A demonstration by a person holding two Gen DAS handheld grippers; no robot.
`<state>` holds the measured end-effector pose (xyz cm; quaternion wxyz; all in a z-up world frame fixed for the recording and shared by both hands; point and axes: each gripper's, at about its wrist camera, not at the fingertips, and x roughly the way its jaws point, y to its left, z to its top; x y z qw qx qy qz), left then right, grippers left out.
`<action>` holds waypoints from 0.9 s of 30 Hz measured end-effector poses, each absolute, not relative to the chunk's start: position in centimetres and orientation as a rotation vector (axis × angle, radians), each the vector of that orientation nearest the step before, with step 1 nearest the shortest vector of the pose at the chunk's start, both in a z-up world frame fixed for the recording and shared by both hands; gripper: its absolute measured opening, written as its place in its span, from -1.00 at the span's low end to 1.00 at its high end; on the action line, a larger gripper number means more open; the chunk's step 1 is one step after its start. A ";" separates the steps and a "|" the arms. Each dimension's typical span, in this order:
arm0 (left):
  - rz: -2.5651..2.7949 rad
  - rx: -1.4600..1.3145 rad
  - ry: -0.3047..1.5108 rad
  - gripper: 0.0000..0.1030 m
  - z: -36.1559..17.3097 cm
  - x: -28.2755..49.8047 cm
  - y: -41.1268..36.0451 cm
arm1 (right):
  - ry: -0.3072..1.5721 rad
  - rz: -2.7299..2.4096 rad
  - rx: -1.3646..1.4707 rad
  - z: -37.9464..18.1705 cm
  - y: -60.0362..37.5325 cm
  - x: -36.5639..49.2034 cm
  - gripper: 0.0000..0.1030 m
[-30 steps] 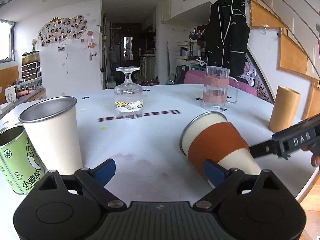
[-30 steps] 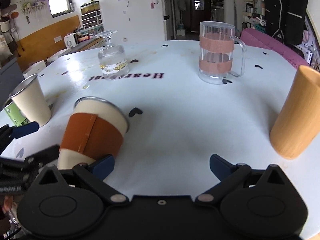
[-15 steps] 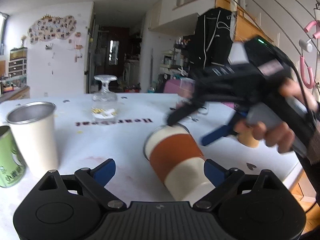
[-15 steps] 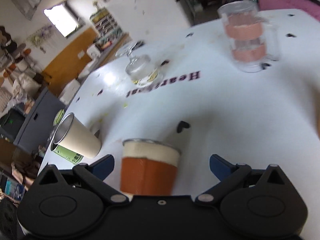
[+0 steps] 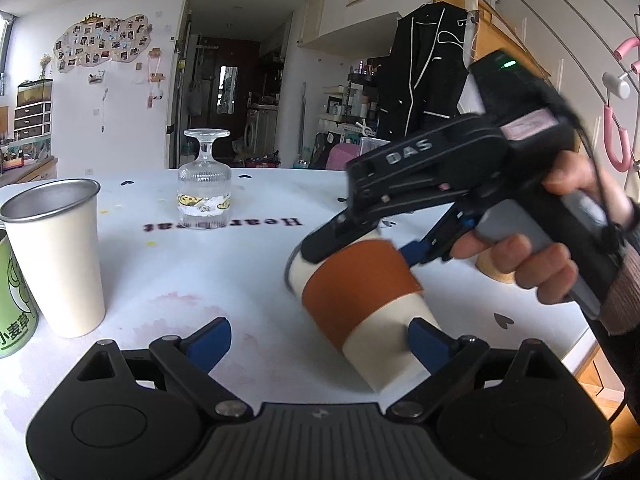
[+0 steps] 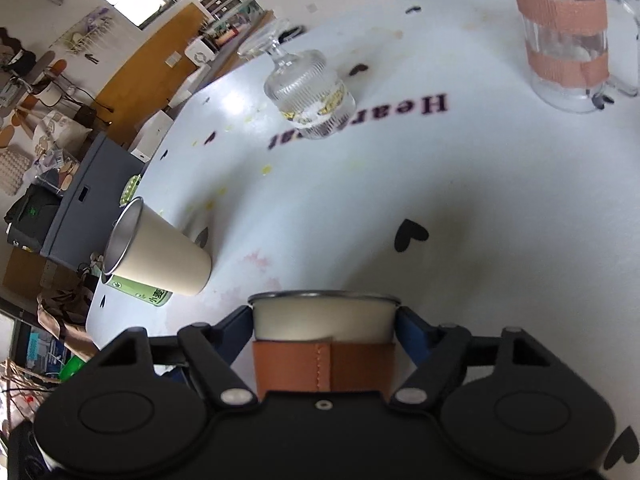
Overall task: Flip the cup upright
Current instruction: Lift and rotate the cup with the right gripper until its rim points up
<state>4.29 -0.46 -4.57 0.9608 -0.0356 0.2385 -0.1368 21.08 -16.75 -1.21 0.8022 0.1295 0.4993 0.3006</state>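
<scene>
A cream cup with a brown sleeve (image 5: 362, 294) lies on its side on the white table (image 5: 208, 272), its metal rim pointing away from me. My right gripper (image 6: 325, 320) comes down over it from above, and its blue pads (image 6: 408, 330) sit against both sides of the cup (image 6: 324, 322) just below the rim. The same gripper shows in the left wrist view (image 5: 360, 248) straddling the cup's upper end. My left gripper (image 5: 320, 338) is open and empty, with the cup's base between its spread fingers, not touching.
An upright cream metal cup (image 5: 54, 256) and a green can (image 5: 12, 300) stand at the left. An upside-down stemmed glass (image 5: 204, 192) stands mid-table. A clear mug with pink bands (image 6: 568, 36) stands at the far right. The table edge (image 5: 576, 344) runs near the right.
My right gripper has swung from beside the cup to above it, come down and closed on its upper end. The left gripper has stayed open near the cup's base.
</scene>
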 end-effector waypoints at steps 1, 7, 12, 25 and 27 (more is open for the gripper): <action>-0.284 -0.075 0.481 0.84 -4.6 4.2 -0.5 | 1.033 0.635 0.256 -0.7 -16.9 20.4 0.52; -0.342 -0.092 0.449 0.85 -4.9 3.9 -1.5 | 0.798 0.594 0.172 1.4 -18.3 14.9 0.52; -0.395 -0.024 0.436 0.77 -5.6 3.1 -3.5 | 0.619 0.562 0.118 1.7 -19.5 9.9 0.52; -0.477 -0.023 0.471 0.28 -8.4 3.7 -4.9 | 0.431 0.478 -0.104 -0.2 -18.9 3.1 0.54; -0.475 -0.018 0.472 0.28 -8.4 3.3 -4.8 | 0.435 0.470 -0.102 -0.8 -18.8 3.2 0.56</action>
